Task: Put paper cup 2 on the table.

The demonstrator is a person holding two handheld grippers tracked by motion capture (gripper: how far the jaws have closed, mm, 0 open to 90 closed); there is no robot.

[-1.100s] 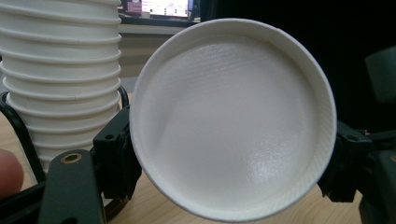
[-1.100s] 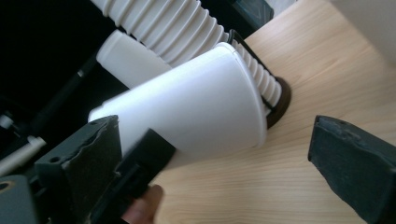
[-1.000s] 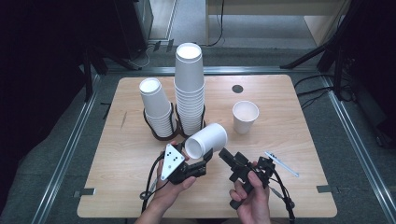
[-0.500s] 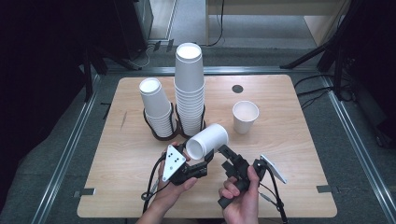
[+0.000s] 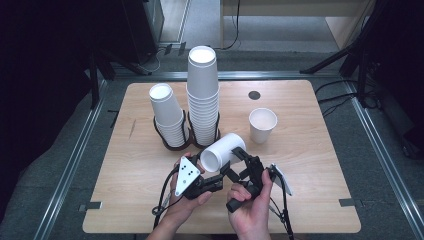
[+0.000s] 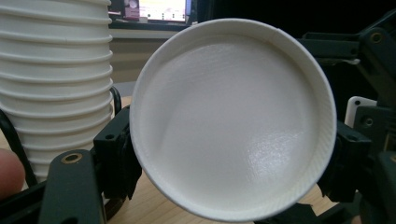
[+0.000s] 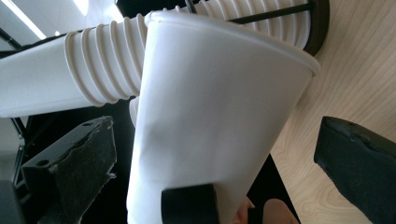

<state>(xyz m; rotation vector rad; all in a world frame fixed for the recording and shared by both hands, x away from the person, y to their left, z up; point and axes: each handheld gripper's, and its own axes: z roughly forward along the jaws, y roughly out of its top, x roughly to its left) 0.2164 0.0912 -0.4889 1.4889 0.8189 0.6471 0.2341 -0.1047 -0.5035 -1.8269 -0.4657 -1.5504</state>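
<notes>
meanwhile the right tool [image 5: 239, 167] has swung in from the desk's near right, jaws wide on both sides of the tilted paper cup [image 5: 223, 151] gripped by the clamped left tool [image 5: 216, 181] above the near edge, likely for a handover.

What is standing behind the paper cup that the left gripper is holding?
Behind the held paper cup stand two cup stacks: a tall one and a shorter one. The cup covers part of the tall stack's bottom, so its ring there stays hidden.
</notes>
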